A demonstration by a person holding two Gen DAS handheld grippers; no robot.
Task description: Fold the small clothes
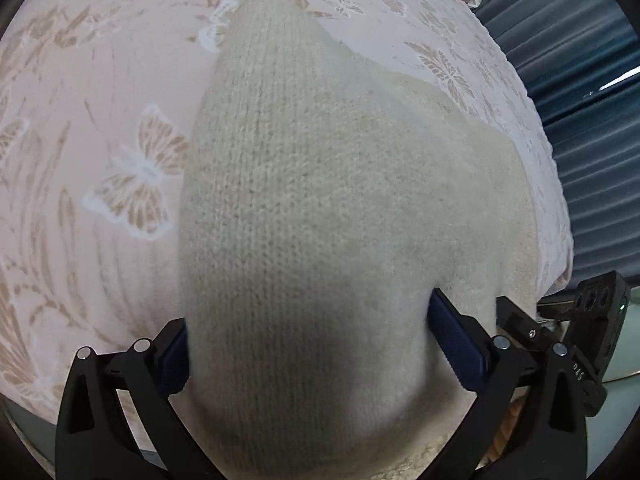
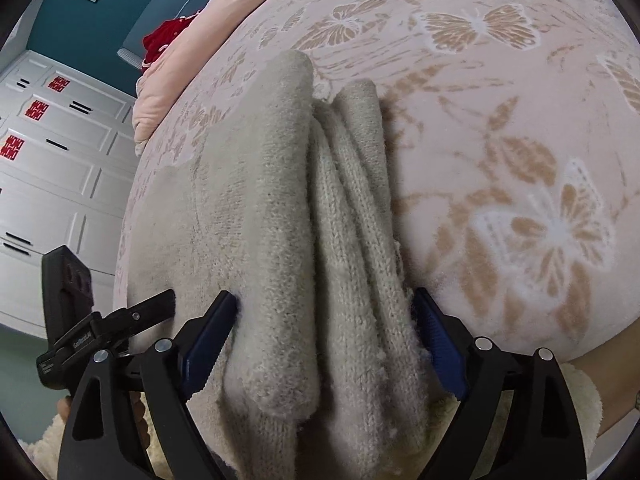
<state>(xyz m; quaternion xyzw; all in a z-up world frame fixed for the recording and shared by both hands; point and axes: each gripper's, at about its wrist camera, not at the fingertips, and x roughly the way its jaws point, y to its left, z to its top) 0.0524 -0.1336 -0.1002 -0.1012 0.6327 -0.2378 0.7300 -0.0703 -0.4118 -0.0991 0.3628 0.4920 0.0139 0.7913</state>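
A cream knitted garment (image 1: 320, 180) lies on a pink bedspread with butterfly print (image 1: 100, 120). In the left wrist view it fills the middle. My left gripper (image 1: 308, 308) stands wide open over its near end, with the knit bulging up between the blue pads (image 1: 456, 344). In the right wrist view the garment (image 2: 280, 200) shows as long folded ridges running away from me. My right gripper (image 2: 325, 294) is open astride these folds, and fabric fuzz brushes the right pad (image 2: 436, 336).
The bedspread (image 2: 520, 160) spreads to the right. A pink quilt (image 2: 160, 92) and a red item (image 2: 160, 40) lie at the far left, with white cabinets (image 2: 52, 160) beyond the bed's edge. Blue curtains (image 1: 580, 80) hang to the right. A fluffy sleeve (image 2: 580, 392) shows at the bottom right.
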